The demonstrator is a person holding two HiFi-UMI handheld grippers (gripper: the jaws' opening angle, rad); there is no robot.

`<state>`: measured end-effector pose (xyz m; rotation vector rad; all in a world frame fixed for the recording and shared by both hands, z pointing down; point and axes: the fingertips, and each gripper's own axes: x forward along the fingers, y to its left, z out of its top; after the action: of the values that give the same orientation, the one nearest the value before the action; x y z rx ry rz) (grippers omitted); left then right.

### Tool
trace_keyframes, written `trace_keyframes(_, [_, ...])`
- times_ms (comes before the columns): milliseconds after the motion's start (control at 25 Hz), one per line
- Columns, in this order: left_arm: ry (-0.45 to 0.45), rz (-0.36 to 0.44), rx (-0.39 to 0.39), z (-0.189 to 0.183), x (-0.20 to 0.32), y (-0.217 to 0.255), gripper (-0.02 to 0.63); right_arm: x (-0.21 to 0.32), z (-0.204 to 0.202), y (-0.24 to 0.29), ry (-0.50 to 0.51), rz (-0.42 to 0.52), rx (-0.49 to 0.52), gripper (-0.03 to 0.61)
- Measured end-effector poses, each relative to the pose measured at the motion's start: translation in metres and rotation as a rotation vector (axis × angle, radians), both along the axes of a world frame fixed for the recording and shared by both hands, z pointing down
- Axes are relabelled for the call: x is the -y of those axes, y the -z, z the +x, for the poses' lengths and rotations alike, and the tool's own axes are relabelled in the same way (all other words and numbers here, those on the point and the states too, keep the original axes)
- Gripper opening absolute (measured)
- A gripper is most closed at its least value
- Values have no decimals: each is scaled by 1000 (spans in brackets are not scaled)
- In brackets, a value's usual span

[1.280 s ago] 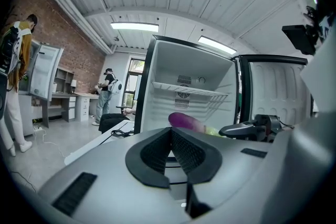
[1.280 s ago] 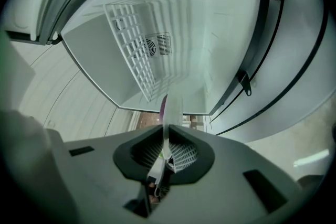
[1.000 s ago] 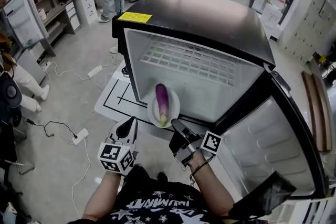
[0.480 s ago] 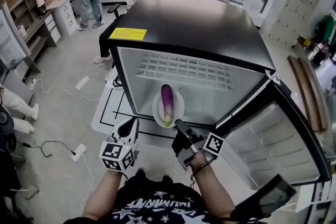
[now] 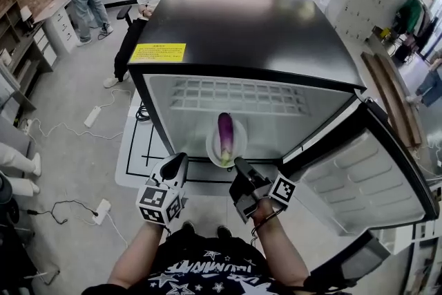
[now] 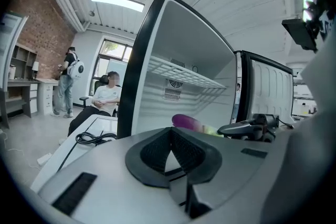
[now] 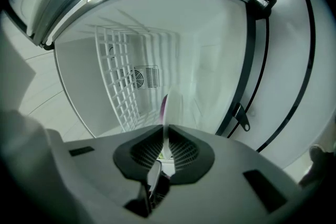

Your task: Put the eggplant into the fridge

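Eggplant (image 5: pixel 225 132) on plate (image 5: pixel 239 140) in right gripper (image 5: pixel 239 164), at open fridge (image 5: pixel 242 24)

- Eggplant (image 5: pixel 225 136): long, glossy purple body with a pale green end towards the person. It lies lengthwise on a small white plate (image 5: pixel 241 146), which the right gripper (image 5: pixel 238 164) clamps by its near rim, at the fridge's open front.
- Fridge (image 5: pixel 248 24): black, low cabinet with a yellow label on its top. The door (image 5: pixel 359 176) is swung wide to the right; the white interior holds a wire shelf (image 5: pixel 235 94).
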<state>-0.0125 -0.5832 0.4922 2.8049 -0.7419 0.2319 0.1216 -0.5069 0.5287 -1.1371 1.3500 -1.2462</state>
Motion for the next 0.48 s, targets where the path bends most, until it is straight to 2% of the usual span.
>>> trace_keyframes(480, [-111,-35,13,22,10,-19,9,17,20,-31,-91,-75,-23,26])
